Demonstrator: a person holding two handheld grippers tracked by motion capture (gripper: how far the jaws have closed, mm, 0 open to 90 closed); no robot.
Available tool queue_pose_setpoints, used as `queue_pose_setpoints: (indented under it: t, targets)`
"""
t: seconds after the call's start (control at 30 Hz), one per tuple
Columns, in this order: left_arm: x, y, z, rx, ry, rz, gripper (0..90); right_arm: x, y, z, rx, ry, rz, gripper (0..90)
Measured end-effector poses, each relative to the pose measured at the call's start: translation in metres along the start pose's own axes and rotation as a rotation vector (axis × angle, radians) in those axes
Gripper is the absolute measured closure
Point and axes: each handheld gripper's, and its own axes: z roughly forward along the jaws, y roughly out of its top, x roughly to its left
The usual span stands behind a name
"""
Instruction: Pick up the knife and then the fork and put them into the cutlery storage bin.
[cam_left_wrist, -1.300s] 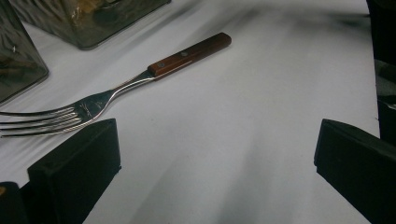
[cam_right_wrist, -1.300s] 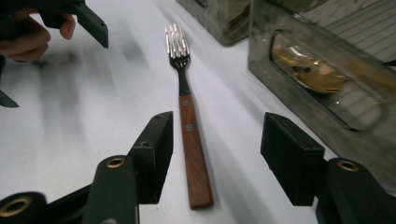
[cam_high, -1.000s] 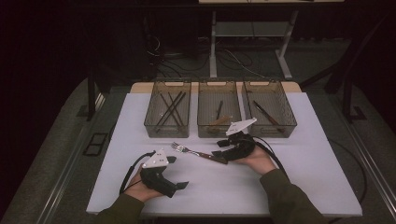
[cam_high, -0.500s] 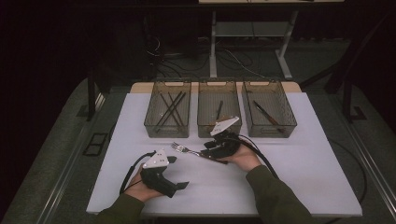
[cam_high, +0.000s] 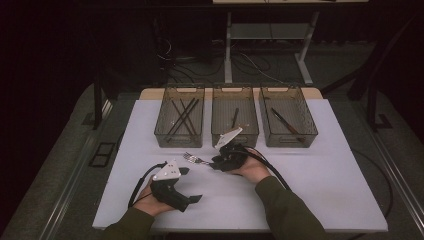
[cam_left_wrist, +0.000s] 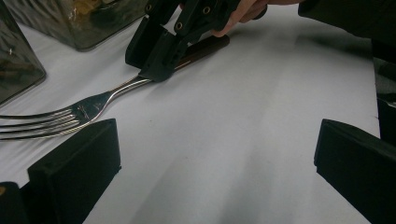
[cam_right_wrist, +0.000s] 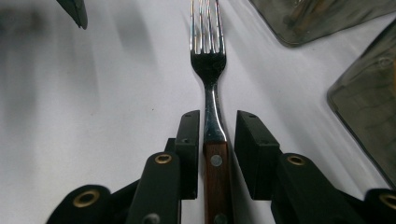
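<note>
Around my right gripper (cam_high: 216, 163) the white table top (cam_high: 330, 185) lies bare to the right and near side. Just beyond it, three smoked clear plastic bins (cam_high: 235, 117) stand in a row and wall off the far side. The wood-handled steel fork (cam_right_wrist: 211, 93) lies between my jaws; a sliver of room shows at the right pad. My left gripper (cam_high: 192, 200) sits near left.
</note>
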Motion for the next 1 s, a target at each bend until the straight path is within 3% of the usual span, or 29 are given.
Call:
queue_pose_setpoints:
  t: [0.17, 0.33, 0.5, 0.73, 1.0]
  targets:
    - [0.000, 0.000, 0.000, 0.000, -0.001, 0.000, 0.0, 0.001, 0.000, 0.002, 0.006, -0.024, -0.048, 74.0]
    - [-0.001, 0.000, 0.001, -0.001, -0.003, -0.003, 0.0, 0.003, -0.001, 0.002, 0.006, -0.028, -0.057, 76.6]
    - [0.000, 0.000, 0.001, 0.003, -0.003, 0.002, 0.0, 0.002, -0.001, 0.002, 0.005, -0.027, -0.051, 77.7]
    - [-0.001, 0.000, 0.001, 0.003, -0.003, -0.007, 0.0, -0.002, -0.001, 0.000, -0.001, 0.005, -0.002, 78.0]
    - [0.000, 0.000, 0.001, -0.001, -0.003, -0.001, 0.0, -0.006, 0.000, -0.015, -0.015, 0.013, 0.003, 77.9]
